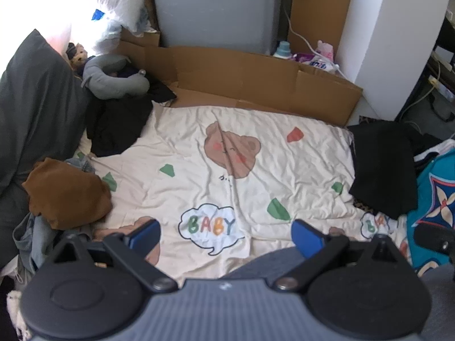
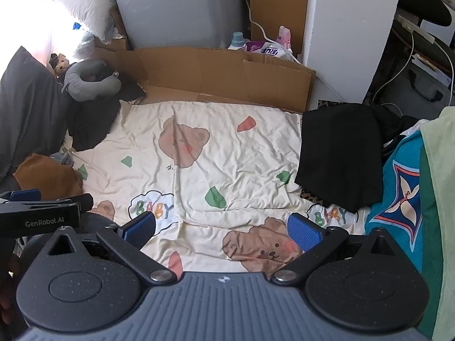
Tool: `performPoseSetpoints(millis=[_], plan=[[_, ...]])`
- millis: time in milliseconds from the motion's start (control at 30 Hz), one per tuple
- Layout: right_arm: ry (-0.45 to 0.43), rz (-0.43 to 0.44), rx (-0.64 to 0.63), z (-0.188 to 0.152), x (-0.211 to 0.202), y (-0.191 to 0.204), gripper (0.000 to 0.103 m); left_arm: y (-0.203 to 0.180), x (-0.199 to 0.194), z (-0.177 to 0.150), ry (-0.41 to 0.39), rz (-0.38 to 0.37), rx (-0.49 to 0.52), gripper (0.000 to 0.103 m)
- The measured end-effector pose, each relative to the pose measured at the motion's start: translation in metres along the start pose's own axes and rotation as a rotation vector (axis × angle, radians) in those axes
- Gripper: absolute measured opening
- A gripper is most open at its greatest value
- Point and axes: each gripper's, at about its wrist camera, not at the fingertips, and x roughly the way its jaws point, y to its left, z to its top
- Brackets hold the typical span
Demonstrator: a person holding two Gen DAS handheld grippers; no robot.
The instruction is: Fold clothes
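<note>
"GenRobot.AI" is printed in pale letters on the side of the left tool [image 2: 37,199], which shows at the left edge of the right wrist view. The cream bear-print bed sheet [image 1: 227,153] carries the word "BABY" in coloured letters inside a cloud outline [image 1: 210,227], and a second "BABY" cloud [image 2: 330,214] sits nearer the right side. A white and purple package [image 2: 267,49] behind the cardboard sheet [image 1: 241,76] has print too small to read.

The left tool [image 1: 226,234] hangs over the near part of the sheet with its blue pads wide apart and nothing between them. The right tool [image 2: 221,230] likewise has its pads spread apart, empty, above a bear face on the sheet.

The clothes lie around the sheet's edges. A folded black garment [image 1: 382,167] rests at the right edge of the bed, its long axis running from near to far. A teal patterned garment [image 2: 403,187] lies just beside it, farther right. A crumpled brown garment [image 1: 66,196] sits at the left edge, with grey-blue cloth [image 1: 34,241] heaped beside it and a loose black garment [image 1: 119,125] farther back. A grey neck pillow [image 1: 113,78] lies at the far left corner.
</note>
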Motion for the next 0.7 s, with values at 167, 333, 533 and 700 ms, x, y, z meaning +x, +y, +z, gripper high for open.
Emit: performPoseSetpoints(millis=[167, 333, 533, 700], plan=[[0.000, 0.002, -0.004, 0.003, 0.001, 0.004, 0.102, -0.007, -0.003, 0.003, -0.008, 0.017, 0.004, 0.100], [-0.008, 0.015, 0.008, 0.001, -0.004, -0.005, 0.102, -0.004, -0.003, 0.007, 0.003, 0.040, -0.007, 0.098], [-0.010, 0.013, 0.020, 0.004, -0.009, -0.003, 0.102, 0.001, -0.007, 0.008, -0.007, 0.022, -0.022, 0.095], [-0.013, 0.016, 0.027, 0.002, -0.008, -0.006, 0.102, 0.001, -0.010, 0.007, -0.018, 0.014, -0.021, 0.094]])
